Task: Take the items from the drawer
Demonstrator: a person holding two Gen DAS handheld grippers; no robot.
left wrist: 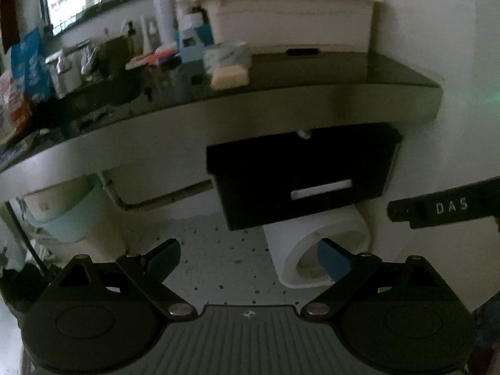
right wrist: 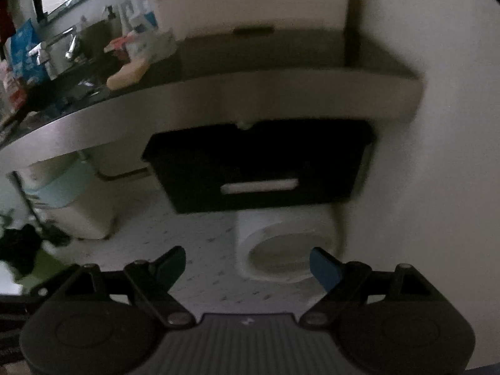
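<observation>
While both grippers hang low above a speckled floor (left wrist: pixel 218 250), a black drawer (left wrist: pixel 300 175) sits shut under the grey front edge of a dark desk (left wrist: pixel 218 109), against a white wall. A pale bar handle (left wrist: pixel 322 189) crosses the drawer's front. The left gripper (left wrist: pixel 250 261) has its blue-padded fingers (left wrist: pixel 332 262) spread wide, holding nothing. The right gripper (right wrist: pixel 248 268) is likewise wide and empty, facing the drawer from well back. Below the drawer stands a white round-mouthed bin (right wrist: pixel 281 250). On the desk are a cream tub (left wrist: pixel 290 18), bottles (left wrist: pixel 164 12) and a yellowish sponge (left wrist: pixel 229 76).
</observation>
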